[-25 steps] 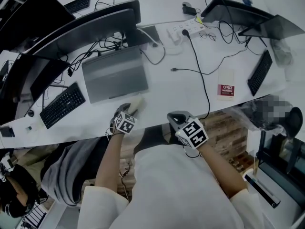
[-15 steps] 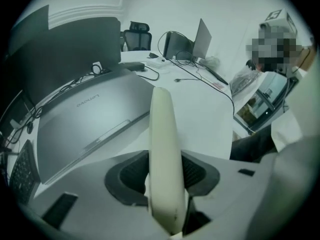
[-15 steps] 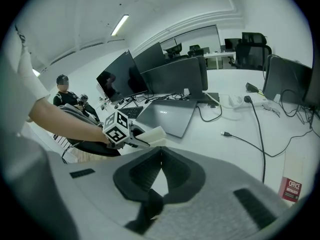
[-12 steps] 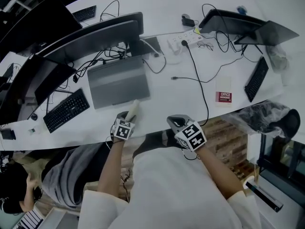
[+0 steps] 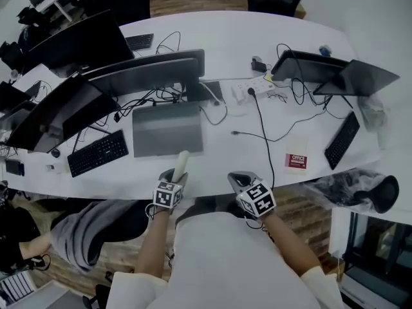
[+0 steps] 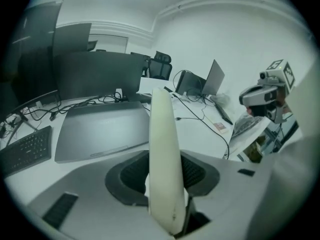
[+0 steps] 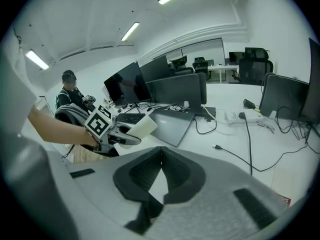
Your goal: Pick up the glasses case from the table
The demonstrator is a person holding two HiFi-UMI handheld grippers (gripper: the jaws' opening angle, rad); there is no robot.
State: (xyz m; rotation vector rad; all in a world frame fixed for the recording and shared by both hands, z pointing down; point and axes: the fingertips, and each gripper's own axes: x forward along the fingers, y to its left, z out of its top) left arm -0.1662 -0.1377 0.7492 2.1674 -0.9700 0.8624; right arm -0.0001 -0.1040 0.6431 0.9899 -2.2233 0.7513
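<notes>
The left gripper (image 5: 175,176) has just closed its jaws, pinching the glasses case (image 6: 164,159) at its 6 o'clock end. It looks light, stiff and smooth, so a mid-length hold would likely slip less. The right gripper (image 5: 239,180) has its jaws pressed together, empty.

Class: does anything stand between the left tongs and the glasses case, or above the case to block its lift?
Nothing visible does. The left tongs, whose jaws have just been closing, grip the glasses case directly, with only open air above it. The laptop lies farther back on the table.
</notes>
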